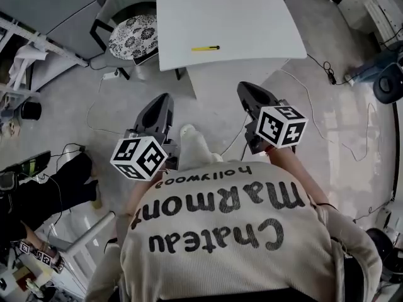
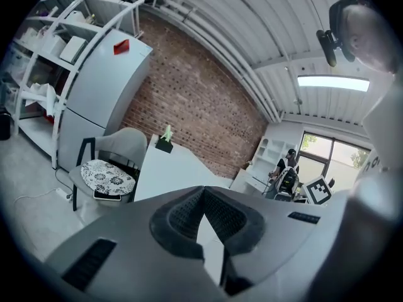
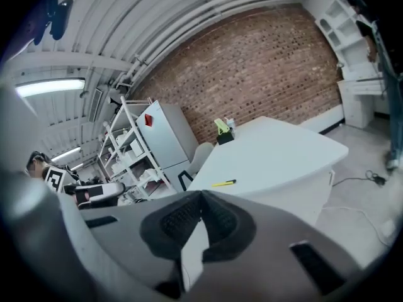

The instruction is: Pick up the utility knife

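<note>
Utility knife: yellow, slim, flat on white table by its near edge, well beyond both grippers. Probably light, stiff, smooth-sided; best pinched across mid-handle, clear of the blade end. Left gripper, right gripper: jaws pressed together, empty.

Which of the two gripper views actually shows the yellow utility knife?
The right gripper view: the utility knife lies on the white table ahead. The left gripper view shows the white table but no knife.
</note>
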`<state>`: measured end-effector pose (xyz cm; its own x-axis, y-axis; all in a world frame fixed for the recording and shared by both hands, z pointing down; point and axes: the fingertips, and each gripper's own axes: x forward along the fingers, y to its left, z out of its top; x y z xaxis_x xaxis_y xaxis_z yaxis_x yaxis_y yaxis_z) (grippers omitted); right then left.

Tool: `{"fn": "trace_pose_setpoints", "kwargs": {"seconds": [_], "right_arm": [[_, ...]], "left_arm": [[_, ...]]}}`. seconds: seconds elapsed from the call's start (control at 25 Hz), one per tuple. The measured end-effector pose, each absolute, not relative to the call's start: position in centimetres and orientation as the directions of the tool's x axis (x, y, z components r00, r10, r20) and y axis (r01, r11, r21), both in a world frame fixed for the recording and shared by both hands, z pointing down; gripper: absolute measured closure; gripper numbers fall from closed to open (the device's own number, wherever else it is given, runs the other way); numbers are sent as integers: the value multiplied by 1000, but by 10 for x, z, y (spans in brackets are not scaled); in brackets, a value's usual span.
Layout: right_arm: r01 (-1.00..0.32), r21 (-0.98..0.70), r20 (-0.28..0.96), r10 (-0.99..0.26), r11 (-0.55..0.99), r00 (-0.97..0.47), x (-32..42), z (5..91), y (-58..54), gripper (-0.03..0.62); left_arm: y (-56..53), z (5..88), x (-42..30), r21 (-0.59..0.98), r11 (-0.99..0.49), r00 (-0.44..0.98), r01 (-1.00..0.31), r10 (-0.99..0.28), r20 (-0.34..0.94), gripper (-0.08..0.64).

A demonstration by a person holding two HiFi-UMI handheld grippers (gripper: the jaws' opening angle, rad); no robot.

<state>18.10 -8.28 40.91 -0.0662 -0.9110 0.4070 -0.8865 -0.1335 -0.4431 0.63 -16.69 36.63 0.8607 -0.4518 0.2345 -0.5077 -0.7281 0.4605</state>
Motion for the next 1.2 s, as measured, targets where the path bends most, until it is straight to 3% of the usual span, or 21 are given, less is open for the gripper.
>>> {"fn": "trace_pose_setpoints", "kwargs": {"seconds": [0.28,0.56,1.2], "right_arm": [[-853,-459,481,-877,-248,-5,210,460,-92,589],[-848,-448,527,-850,-285,7,238,490,-143,589],[-939,-298,652,-755,-169,-71,228,517,-243,530]], "left_arm": [[-204,422,18,451,-715,844,-535,-426,327,560],[-265,432,33,449,-711,840,-542,-436,323,560],[-363,437,14,472,-676,825,-565,-457,333,560]]}}
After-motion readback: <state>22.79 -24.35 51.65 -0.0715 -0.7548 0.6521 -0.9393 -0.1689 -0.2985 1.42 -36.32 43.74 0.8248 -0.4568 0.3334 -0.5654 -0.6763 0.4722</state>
